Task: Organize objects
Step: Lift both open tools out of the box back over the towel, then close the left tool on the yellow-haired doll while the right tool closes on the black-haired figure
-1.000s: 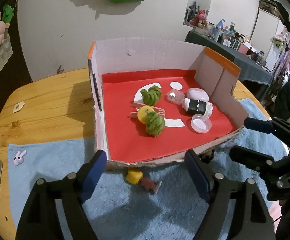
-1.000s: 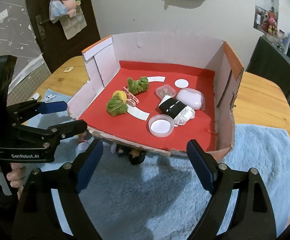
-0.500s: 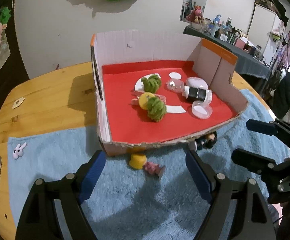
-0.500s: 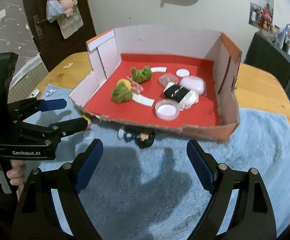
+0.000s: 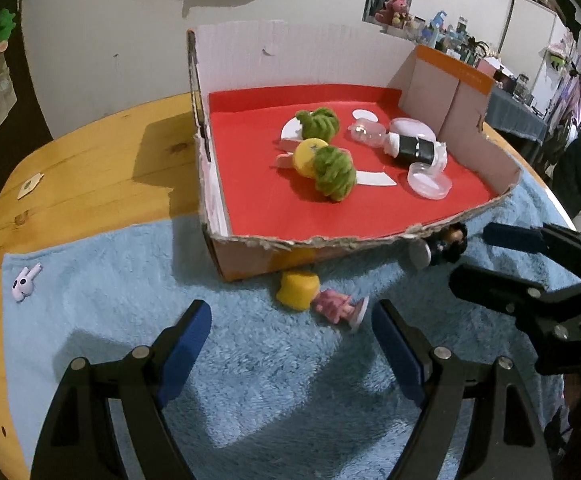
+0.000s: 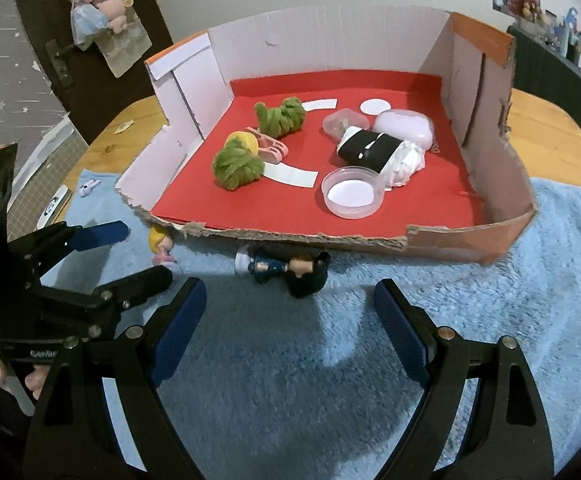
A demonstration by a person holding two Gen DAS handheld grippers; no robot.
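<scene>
The fluffy blue towel [image 5: 90,320] covers the wooden bench [image 5: 90,168]. Both claws, left claw [image 5: 290,344] and right claw [image 6: 290,316], are released and empty. The yellow-haired pink figurine [image 5: 310,296] lies at 12 o'clock from the left claw, touching the red-lined cardboard box [image 5: 250,256]; a grasp may snag that torn edge.

Both wrist views look forward and downward along their wide-apart fingers from just above the blue towel [image 5: 250,392], the left from the box's near-left, the right from its near-right, sharing the cardboard box [image 5: 250,260] and the two figurines [image 6: 286,270] lying before it.
</scene>
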